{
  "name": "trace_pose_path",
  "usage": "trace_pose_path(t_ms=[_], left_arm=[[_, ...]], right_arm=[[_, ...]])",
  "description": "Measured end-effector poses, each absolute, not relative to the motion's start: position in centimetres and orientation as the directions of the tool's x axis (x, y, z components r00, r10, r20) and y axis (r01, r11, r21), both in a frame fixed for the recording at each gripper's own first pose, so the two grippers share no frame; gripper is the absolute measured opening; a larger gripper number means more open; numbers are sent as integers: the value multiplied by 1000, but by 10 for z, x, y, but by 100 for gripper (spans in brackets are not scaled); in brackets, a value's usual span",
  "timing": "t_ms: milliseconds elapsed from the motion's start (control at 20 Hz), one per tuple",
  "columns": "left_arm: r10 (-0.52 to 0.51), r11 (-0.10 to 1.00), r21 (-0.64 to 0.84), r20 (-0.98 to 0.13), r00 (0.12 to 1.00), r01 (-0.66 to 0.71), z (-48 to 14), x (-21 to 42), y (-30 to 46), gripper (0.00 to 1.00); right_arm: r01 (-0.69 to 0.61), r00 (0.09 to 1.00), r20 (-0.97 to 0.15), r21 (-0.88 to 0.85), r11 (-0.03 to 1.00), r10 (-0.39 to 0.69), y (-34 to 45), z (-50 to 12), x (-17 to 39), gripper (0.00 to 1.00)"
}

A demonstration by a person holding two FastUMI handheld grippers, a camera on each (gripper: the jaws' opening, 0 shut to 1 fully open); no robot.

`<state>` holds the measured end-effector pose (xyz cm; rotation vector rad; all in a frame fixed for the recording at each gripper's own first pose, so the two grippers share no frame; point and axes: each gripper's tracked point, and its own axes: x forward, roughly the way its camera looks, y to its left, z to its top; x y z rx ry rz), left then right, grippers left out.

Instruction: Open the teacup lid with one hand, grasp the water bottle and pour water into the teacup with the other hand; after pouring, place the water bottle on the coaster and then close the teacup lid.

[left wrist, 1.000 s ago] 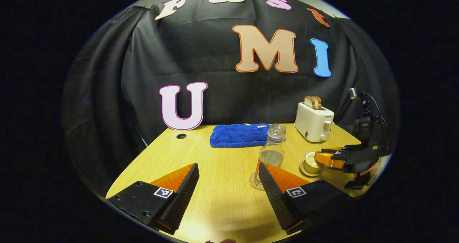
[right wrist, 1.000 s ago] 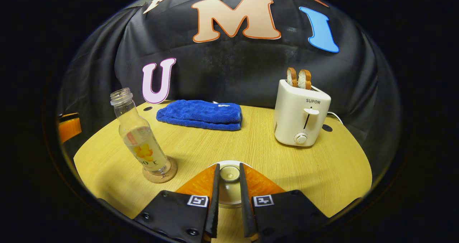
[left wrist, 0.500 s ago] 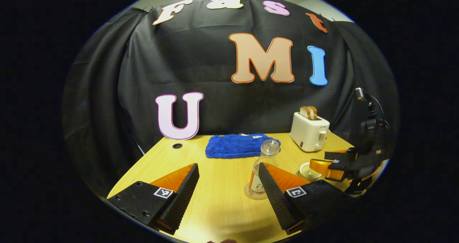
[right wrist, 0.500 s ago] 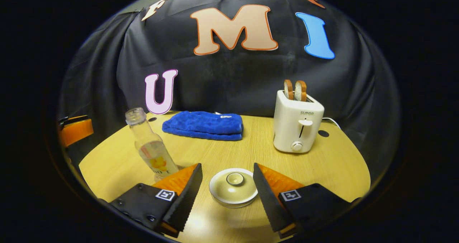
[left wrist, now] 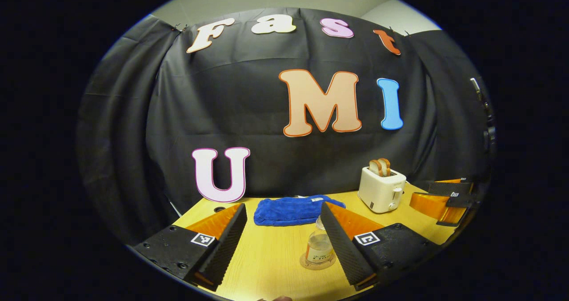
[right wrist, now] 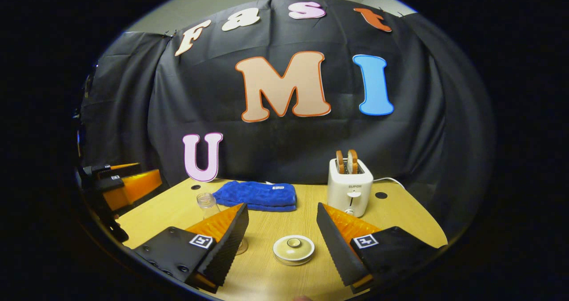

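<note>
Between the right gripper's spread, empty fingers, the round cream lidded ceramic teacup is sitting on the yellow wooden table, lid on, below & just ahead. Left gripper is also hanging wide open w/ nothing held; the clear uncapped glass water bottle is standing upright on its round cork coaster, beside the right-hand finger. Task looks done; both grippers are sitting above their things.
</note>
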<state>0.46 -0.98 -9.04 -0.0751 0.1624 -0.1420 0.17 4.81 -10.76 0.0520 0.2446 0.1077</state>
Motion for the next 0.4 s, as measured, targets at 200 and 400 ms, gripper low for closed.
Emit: trace_pose_path(t_ms=[200, 400], left_arm=[[-117, 991, -87, -152, 981, 104, -87, 3, -4, 97], [-115, 991, -88, -162, 980, 101, -88, 2, -5, 97]], right_arm=[[-82, 973, -211, 53, 995, 91, 36, -92, -11, 98], [-78, 981, -179, 8, 997, 78, 31, -84, -11, 97]])
